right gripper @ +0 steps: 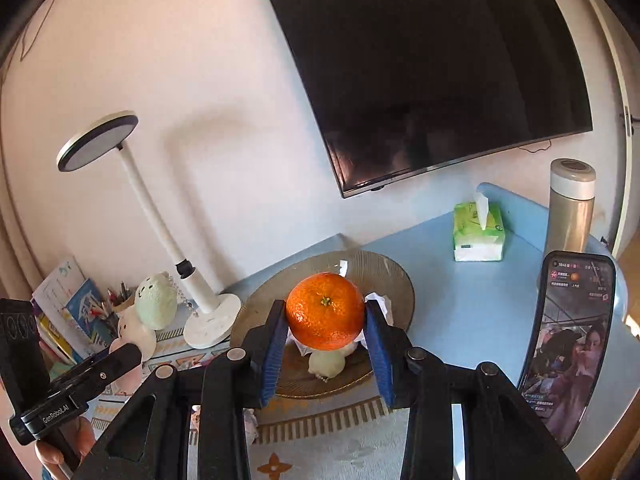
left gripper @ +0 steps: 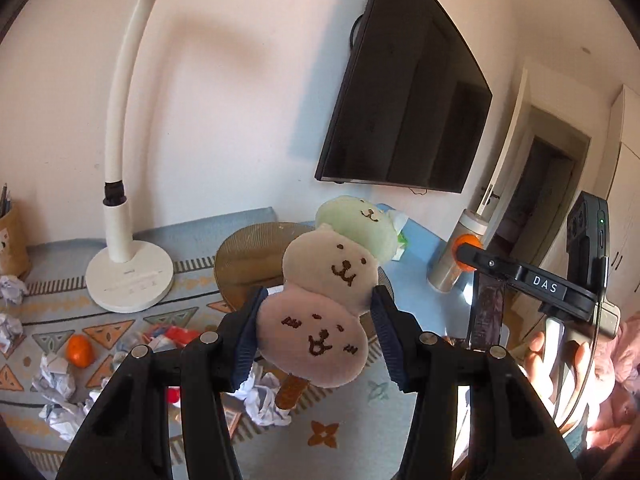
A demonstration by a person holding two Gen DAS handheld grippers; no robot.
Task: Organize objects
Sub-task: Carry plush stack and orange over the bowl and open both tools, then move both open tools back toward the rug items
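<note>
**Lifting a plush and an orange above the table**

Gripping from both sides, the left gripper (left gripper: 316,332) clamps the plush skewer toy (left gripper: 320,312) in the air above the patterned table mat (left gripper: 168,312).

Right wrist view: the right gripper (right gripper: 326,342) pinches the orange (right gripper: 325,311) over the glass plate (right gripper: 396,280).

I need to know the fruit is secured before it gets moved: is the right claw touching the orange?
Touching. In the right wrist view the right claw has both blue pads pressed against the sides of the orange, which hangs clear above the plate.
</note>
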